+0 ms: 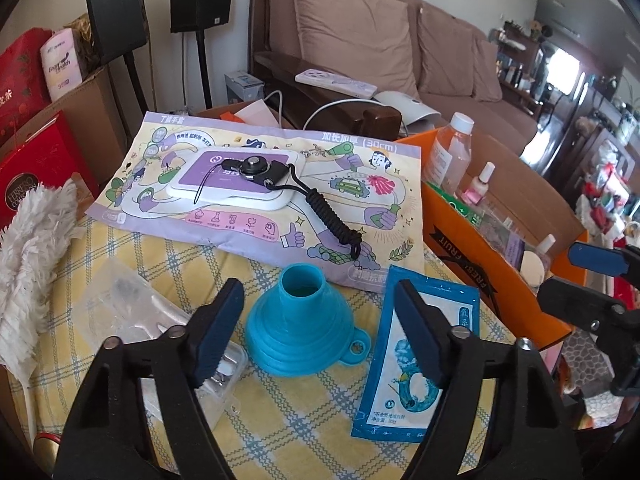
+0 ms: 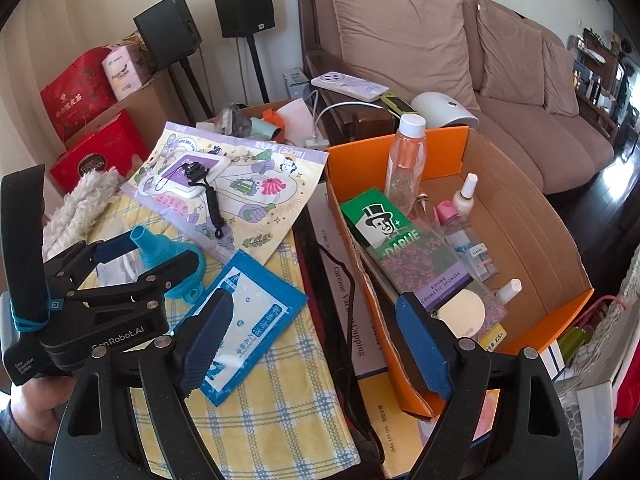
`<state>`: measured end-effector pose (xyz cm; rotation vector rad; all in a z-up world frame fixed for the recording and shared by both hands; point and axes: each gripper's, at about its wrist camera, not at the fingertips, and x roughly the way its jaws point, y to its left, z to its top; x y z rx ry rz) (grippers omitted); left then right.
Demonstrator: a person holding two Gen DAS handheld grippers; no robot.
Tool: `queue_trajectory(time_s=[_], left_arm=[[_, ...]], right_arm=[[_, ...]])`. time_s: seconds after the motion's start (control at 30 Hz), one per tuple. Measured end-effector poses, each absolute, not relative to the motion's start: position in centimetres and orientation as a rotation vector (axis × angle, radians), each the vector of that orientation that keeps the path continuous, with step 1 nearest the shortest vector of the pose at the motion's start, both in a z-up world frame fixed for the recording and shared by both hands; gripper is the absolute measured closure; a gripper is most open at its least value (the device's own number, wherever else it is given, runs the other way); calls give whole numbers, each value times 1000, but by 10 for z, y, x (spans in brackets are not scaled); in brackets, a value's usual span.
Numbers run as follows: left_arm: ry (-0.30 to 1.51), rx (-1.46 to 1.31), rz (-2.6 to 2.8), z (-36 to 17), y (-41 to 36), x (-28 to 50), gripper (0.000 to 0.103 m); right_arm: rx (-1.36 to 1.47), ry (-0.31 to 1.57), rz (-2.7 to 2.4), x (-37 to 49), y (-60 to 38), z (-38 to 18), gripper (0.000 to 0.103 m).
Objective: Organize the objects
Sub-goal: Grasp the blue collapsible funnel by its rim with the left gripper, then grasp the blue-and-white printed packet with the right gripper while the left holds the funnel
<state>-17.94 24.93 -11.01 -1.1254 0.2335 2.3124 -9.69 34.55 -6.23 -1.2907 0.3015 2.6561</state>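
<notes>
Only my right wrist view showed the inside of the orange box (image 2: 532,216), packed with bottles and a green carton (image 2: 376,216) along its near wall. Only my left view showed the clear plastic packet (image 1: 132,312) left of the blue funnel (image 1: 304,320). The checked cloth (image 1: 280,420) had bare room at its near edge. My left gripper (image 1: 316,332) was spread wide around the funnel, not touching it. My right gripper (image 2: 312,340) was spread too, holding nothing, over the box's near edge beside the blue sachet (image 2: 248,320).
</notes>
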Motion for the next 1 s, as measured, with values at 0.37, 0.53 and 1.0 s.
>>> queue_trajectory(time_s=[0.37, 0.53, 1.0], left_arm=[[168, -1126, 2298, -110, 242, -184, 67], [169, -1115, 2316, -101, 241, -180, 72], [115, -1077, 2360, -58, 219, -171, 72]], right_arm=[[-1281, 323, 2657, -97, 350, -62, 17], [-1292, 320, 2668, -100, 343, -64, 18], [-1372, 365, 2708, -108, 319, -79, 18]])
